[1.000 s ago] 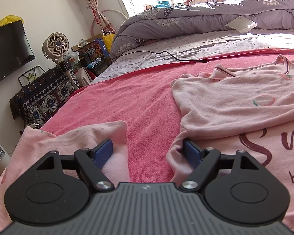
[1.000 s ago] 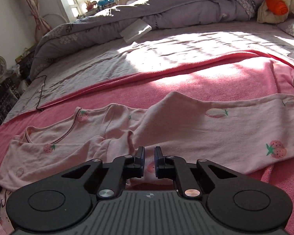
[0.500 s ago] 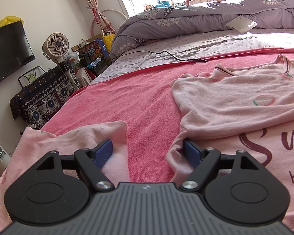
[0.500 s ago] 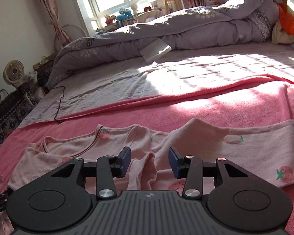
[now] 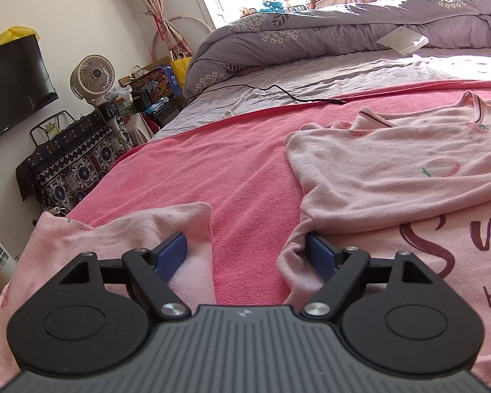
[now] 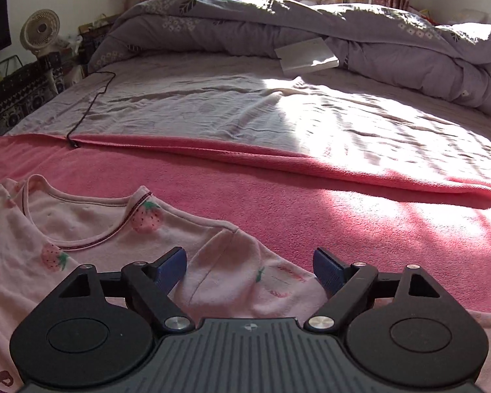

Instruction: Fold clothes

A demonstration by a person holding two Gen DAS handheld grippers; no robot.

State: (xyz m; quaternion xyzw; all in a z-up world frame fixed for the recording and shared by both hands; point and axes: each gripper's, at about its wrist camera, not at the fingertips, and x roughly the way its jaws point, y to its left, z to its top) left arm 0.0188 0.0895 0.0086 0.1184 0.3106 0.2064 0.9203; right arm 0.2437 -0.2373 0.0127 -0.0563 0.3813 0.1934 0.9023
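Note:
A pale pink shirt [image 5: 392, 180] with strawberry prints and dark lettering lies on the pink blanket [image 5: 229, 170]. One sleeve is folded across its chest. My left gripper [image 5: 247, 253] is open, low over the blanket; its left pad rests by a loose pink sleeve [image 5: 131, 229], its right pad by the shirt's side edge. In the right wrist view the shirt [image 6: 114, 229] shows its collar and shoulder. My right gripper [image 6: 248, 267] hovers over that shoulder, its jaws opening, cloth lying below them but not pinched.
A rolled grey quilt [image 6: 278, 26] and a white box [image 6: 307, 55] lie at the bed's far side. A black cable [image 5: 294, 96] crosses the grey sheet. Left of the bed stand a fan [image 5: 93, 77], a patterned stand and a wall television [image 5: 13, 82].
My right gripper let go of the sleeve, opened wide and swung over to the shirt's collar and shoulder. The left gripper has not moved.

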